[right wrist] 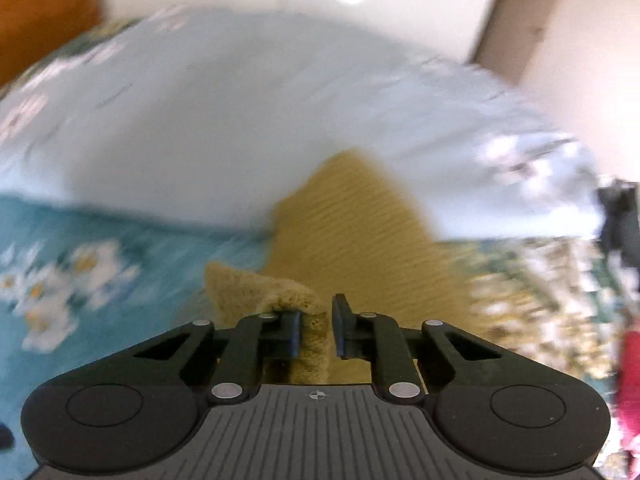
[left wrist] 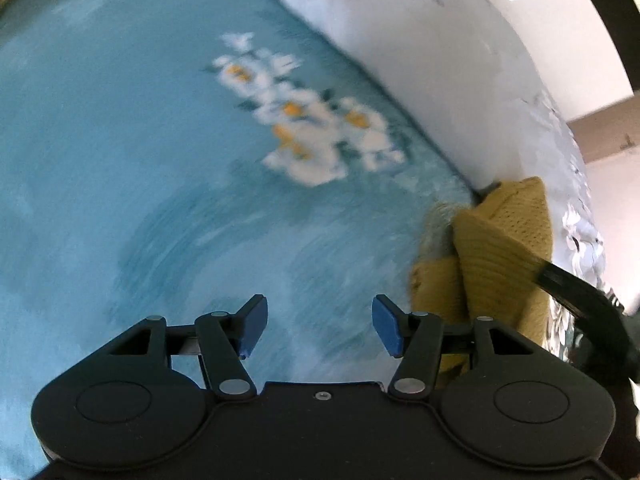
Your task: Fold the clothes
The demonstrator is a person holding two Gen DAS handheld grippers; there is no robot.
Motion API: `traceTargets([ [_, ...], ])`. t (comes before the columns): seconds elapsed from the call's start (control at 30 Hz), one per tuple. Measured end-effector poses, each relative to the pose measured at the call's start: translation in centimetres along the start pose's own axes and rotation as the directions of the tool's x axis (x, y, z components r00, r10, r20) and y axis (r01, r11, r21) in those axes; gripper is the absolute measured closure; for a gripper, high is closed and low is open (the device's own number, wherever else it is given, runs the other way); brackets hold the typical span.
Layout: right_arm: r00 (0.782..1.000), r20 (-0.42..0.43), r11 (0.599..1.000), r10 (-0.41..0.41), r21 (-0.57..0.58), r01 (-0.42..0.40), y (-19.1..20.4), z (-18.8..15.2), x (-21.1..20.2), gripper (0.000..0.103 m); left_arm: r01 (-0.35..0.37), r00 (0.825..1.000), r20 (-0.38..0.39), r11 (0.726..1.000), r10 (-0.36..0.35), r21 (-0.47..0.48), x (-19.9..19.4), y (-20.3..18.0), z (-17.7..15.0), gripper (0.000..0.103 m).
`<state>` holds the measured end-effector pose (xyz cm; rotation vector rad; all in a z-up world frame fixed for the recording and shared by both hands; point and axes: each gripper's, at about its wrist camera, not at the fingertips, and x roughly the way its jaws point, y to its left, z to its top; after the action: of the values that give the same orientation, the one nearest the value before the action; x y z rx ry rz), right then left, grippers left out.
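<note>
A mustard-yellow knitted garment (right wrist: 352, 232) hangs bunched from my right gripper (right wrist: 316, 332), which is shut on a thick fold of it. In the left wrist view the same garment (left wrist: 492, 248) shows at the right, held up above the bed by the right gripper's black finger (left wrist: 568, 284). My left gripper (left wrist: 320, 328) is open and empty, its blue pads wide apart, hovering over the blue bedspread (left wrist: 120, 160) to the left of the garment. Both views are blurred by motion.
The bedspread has a white-and-orange flower print (left wrist: 312, 120). A white quilt or pillow (right wrist: 240, 120) lies behind the garment. A patterned floral cloth (right wrist: 540, 288) lies at the right, with something red (right wrist: 632, 380) at the far right edge.
</note>
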<state>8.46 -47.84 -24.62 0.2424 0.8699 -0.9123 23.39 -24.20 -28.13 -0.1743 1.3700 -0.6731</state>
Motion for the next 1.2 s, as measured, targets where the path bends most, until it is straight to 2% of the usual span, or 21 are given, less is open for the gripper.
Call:
traceTargets([
  [0.13,0.989,0.062,0.988,-0.136,0.084,0.130,-6.6,1.1,-1.6,0.089,0.047,0.999,-0.008,0.992,-0.046,0.115,2.7,-4.2,3.5,0.046],
  [0.23,0.974,0.077,0.972,-0.211,0.125,0.201,-11.0,1.5,-2.3,0.089,0.080,0.997,-0.017,0.971,-0.079,0.226,5.2,-8.2,5.8,0.045],
  [0.37,0.954,0.105,0.956,-0.281,0.116,0.269,-14.5,0.9,-2.6,0.089,0.124,0.992,-0.053,0.921,-0.112,0.368,9.2,-14.4,8.2,0.045],
  [0.53,0.928,0.093,0.924,-0.361,0.168,0.342,-18.0,-0.4,-2.6,0.089,0.148,0.989,-0.084,0.843,-0.122,0.517,14.1,-21.7,10.0,0.046],
  [0.63,0.913,0.069,0.902,-0.403,0.197,0.383,-19.9,-1.3,-2.2,0.089,0.158,0.987,-0.100,0.785,-0.123,0.599,16.6,-25.3,10.2,0.045],
  [0.77,0.886,0.038,0.867,-0.462,0.232,0.441,-23.0,-2.7,-1.9,0.089,0.193,0.981,-0.150,0.723,-0.124,0.663,20.0,-29.7,9.9,0.046],
  [0.93,0.866,-0.017,0.831,-0.500,0.271,0.485,-26.3,-4.2,-0.6,0.089,0.266,0.964,-0.221,0.614,-0.150,0.744,23.2,-34.7,7.3,0.046],
  [1.0,0.870,-0.039,0.833,-0.492,0.268,0.484,-27.0,-4.9,0.5,0.089,0.281,0.959,-0.238,0.585,-0.152,0.761,24.6,-36.5,6.5,0.046],
  [1.07,0.875,-0.057,0.835,-0.480,0.275,0.476,-27.5,-5.2,1.3,0.089,0.290,0.956,-0.254,0.571,-0.144,0.768,26.0,-38.1,5.8,0.046],
  [1.2,0.878,-0.069,0.832,-0.474,0.292,0.472,-28.1,-5.8,2.1,0.089,0.347,0.938,-0.302,0.529,-0.173,0.775,27.6,-40.5,4.5,0.046],
])
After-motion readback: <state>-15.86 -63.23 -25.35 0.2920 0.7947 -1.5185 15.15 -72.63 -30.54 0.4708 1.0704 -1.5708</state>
